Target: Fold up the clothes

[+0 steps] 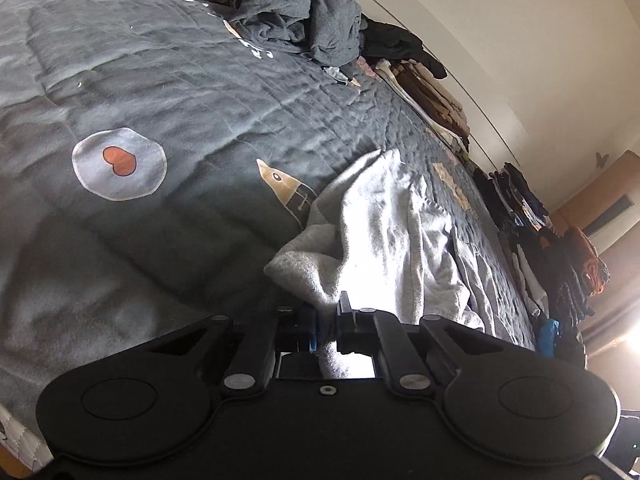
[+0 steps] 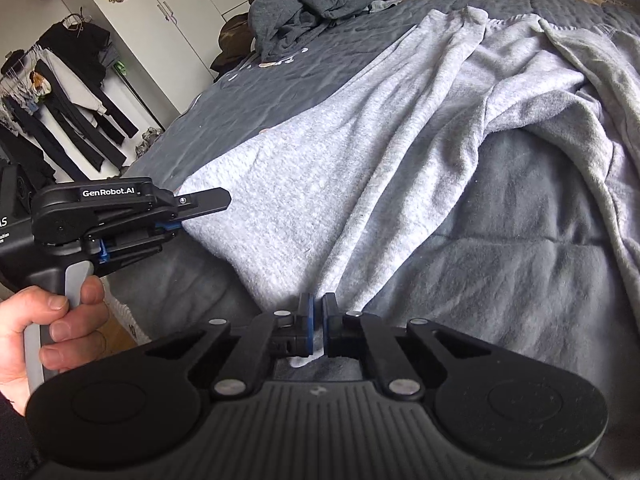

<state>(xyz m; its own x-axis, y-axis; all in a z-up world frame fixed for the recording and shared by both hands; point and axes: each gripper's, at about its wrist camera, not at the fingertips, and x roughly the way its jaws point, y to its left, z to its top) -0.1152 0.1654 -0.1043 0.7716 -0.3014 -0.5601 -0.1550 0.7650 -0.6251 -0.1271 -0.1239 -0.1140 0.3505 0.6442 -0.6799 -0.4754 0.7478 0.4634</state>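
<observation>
A light grey sweatshirt (image 2: pixel 360 152) lies spread over the dark grey bedspread (image 2: pixel 520 260), its near hem toward me. My right gripper (image 2: pixel 318 320) is shut on the hem's near edge, a bit of grey cloth pinched between its blue pads. My left gripper (image 2: pixel 188 216) is at the left, held by a hand (image 2: pixel 52 332), shut on the hem's left corner. In the left wrist view the same sweatshirt (image 1: pixel 384 232) bunches up in front of the left gripper (image 1: pixel 326 320), cloth caught between its fingers.
A heap of dark grey clothes (image 2: pixel 312 0) sits at the bed's far end. Folded stacks (image 1: pixel 436 96) and dark piles (image 1: pixel 552 248) line the wall side of the bed. A clothes rack (image 2: pixel 60 92) with hanging garments stands beside white wardrobes (image 2: pixel 160 4).
</observation>
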